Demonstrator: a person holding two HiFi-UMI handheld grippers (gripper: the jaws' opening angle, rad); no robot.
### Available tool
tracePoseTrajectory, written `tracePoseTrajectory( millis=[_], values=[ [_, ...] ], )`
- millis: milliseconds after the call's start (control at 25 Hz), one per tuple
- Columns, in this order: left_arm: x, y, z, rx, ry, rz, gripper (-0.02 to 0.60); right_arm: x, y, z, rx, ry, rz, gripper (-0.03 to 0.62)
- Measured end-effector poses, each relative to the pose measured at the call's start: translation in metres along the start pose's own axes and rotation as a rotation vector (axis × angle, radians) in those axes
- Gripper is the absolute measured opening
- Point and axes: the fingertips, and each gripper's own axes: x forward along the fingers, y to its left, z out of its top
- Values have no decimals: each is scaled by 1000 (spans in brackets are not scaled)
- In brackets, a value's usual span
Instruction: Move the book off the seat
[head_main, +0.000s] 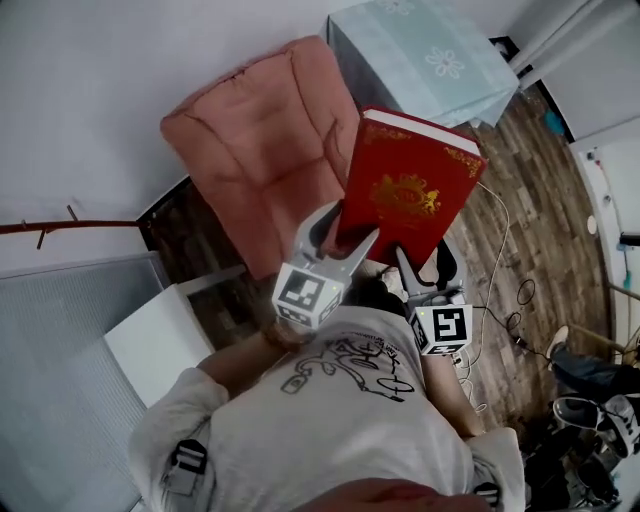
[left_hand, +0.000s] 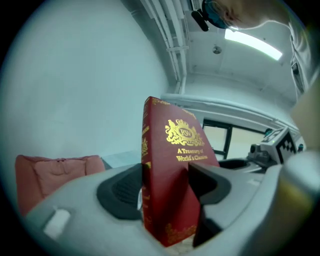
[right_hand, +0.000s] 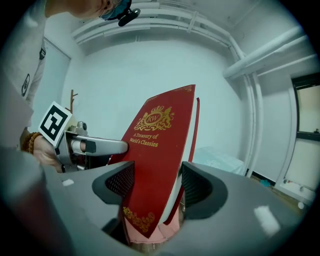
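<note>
The book (head_main: 412, 190) is off the seat (head_main: 260, 140). It hangs upright in the air just beside the seat's edge, over the wooden floor (head_main: 520, 190). Both tongs hold it by its lower edge. The left tongs (head_main: 348, 228) are shut on the corner nearer the seat, and the right tongs (head_main: 425, 262) are shut on the corner farther from the seat.

It looks like a thick red hardback with stiff boards, a smooth cover and gilt print, so it is probably heavy for its size and a little slippery. The boards should take a firm pinch without bending. The weak point is likely the loose covers, which can swing open if only one board is held. The safer hold is across the whole thickness, low and close to the spine, as the left tongs have it.

The head view alone shows the cushion bare and the book's place beside the seat, with a cloth-covered desk (head_main: 420, 55) beyond the seat. The left gripper view shows the spine and front cover pressed between both pads. Only the right gripper view shows the covers gaping slightly at the top, with pale page edges between its pads.
</note>
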Motion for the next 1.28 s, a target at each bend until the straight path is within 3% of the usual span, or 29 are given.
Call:
tracePoseTrajectory(
  millis=[320,760,1280],
  values=[
    [74,-86,-1,48,31,-141,285,-61,-89,-13,65,-21,-140,298],
    [169,-170,-1,57,32,-187,285,-108,-204,-18,64,-38,-189,295],
    [250,-251,0,52,41,-251,285,-158,-302,-24,74,-54,-259,288]
  ],
)
